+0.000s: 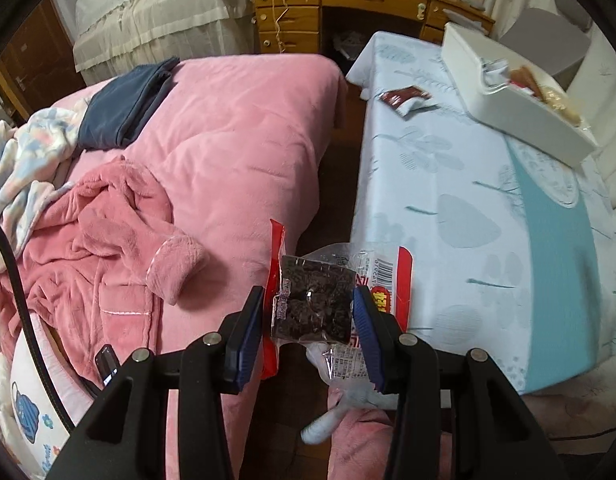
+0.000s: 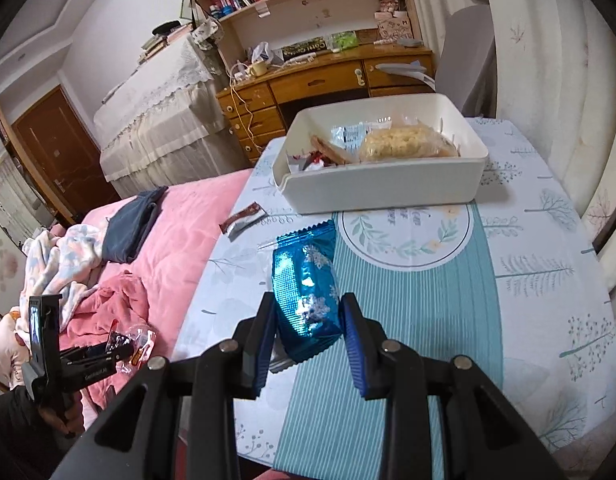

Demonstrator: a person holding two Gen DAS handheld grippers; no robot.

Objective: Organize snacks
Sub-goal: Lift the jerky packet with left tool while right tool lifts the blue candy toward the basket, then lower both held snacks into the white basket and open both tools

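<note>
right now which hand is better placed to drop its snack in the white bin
Right. The right gripper holds its blue packet over the table, facing the bin. The left gripper holds its packet beside the bed.

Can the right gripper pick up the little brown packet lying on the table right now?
Probably not yet. The right gripper is already shut on a blue snack bag. The brown packet lies in the open on the table, nothing blocking it.

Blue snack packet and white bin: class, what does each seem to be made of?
Blue snack packet: likely metallised foil film, glossy; it shows bright glints and a crimped, zigzag end. White bin: probably moulded plastic, matt, with smooth, rounded walls of even thickness.
</note>
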